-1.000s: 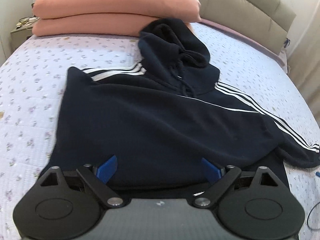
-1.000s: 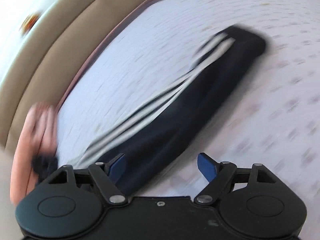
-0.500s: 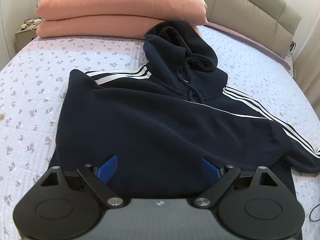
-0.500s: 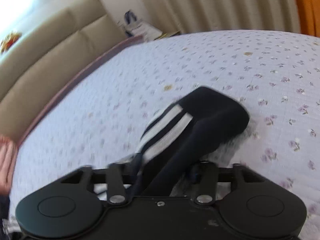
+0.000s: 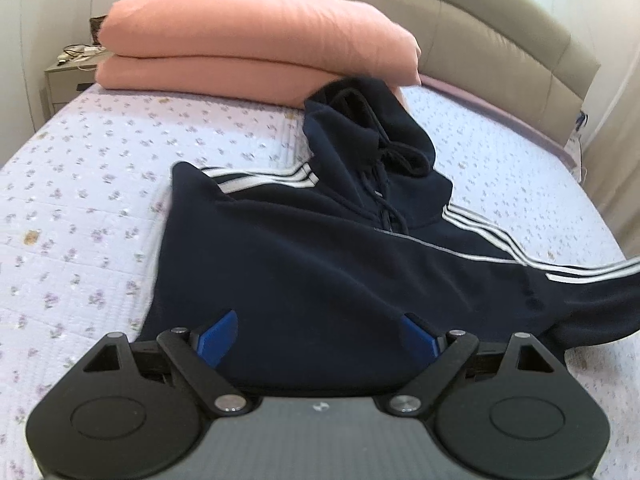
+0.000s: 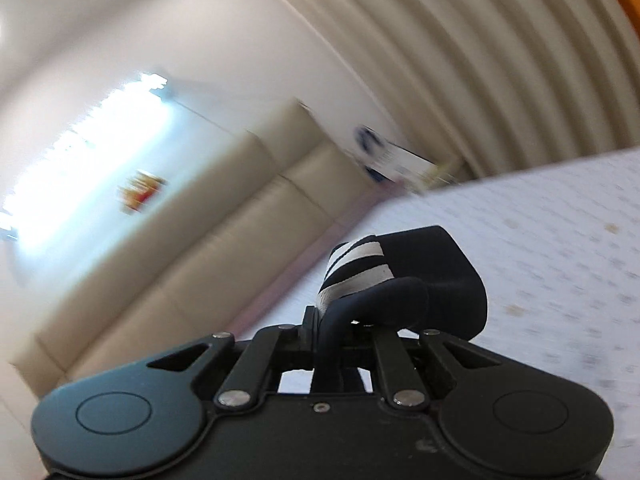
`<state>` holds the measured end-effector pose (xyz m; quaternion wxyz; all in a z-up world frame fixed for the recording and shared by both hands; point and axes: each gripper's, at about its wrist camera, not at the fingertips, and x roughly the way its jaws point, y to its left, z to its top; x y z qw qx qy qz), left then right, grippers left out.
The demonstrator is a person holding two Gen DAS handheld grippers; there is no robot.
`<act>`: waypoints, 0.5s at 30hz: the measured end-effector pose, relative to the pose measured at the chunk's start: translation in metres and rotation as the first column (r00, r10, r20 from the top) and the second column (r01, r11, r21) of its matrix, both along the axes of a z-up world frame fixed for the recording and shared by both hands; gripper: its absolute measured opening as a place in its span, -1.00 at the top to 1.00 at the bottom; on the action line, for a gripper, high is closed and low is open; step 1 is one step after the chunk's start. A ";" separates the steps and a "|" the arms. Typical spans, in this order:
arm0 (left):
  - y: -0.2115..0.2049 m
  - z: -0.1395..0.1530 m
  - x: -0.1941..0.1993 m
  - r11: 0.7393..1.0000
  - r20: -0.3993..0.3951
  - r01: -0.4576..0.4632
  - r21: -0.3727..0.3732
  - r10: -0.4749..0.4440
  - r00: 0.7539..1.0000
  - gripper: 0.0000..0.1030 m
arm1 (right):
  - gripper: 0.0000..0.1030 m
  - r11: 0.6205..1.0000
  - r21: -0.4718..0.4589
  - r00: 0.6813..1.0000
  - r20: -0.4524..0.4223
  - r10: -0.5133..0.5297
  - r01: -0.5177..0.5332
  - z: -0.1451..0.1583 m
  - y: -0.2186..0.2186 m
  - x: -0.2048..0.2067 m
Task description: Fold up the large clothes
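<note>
On the bed (image 5: 80,184), seen from the left wrist, the navy hoodie (image 5: 320,264) lies spread front-up with its hood (image 5: 360,128) touching the stacked pink pillows (image 5: 256,48) near the headboard (image 5: 460,20), and one striped sleeve (image 5: 592,284) stretches off to the right edge; the left gripper (image 5: 316,336) hangs over the hoodie's hem with its blue fingers (image 5: 218,336) wide apart and nothing between them. From the right wrist, the right gripper (image 6: 344,320) is clamped tight on the sleeve's cuff (image 6: 400,276), held up off the bed beside the headboard, with curtains (image 6: 500,60) behind.
</note>
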<state>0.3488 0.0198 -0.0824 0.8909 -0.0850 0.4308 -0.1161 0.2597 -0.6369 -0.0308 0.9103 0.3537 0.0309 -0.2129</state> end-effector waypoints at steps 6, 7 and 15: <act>0.025 0.018 -0.008 0.999 0.045 -0.029 -0.042 0.031 0.999 -0.74 | 0.79 0.972 -0.173 0.970 0.159 0.185 -0.157 0.097 0.109 0.031; 0.029 0.021 -0.009 0.998 0.055 -0.034 -0.052 0.036 0.998 -0.74 | 0.79 0.961 -0.192 0.954 0.187 0.235 -0.199 0.107 0.129 0.036; 0.062 0.030 -0.015 0.990 0.093 -0.065 -0.123 0.077 0.993 -0.75 | 0.81 0.801 -0.399 0.832 0.143 0.535 -0.447 0.113 0.332 0.076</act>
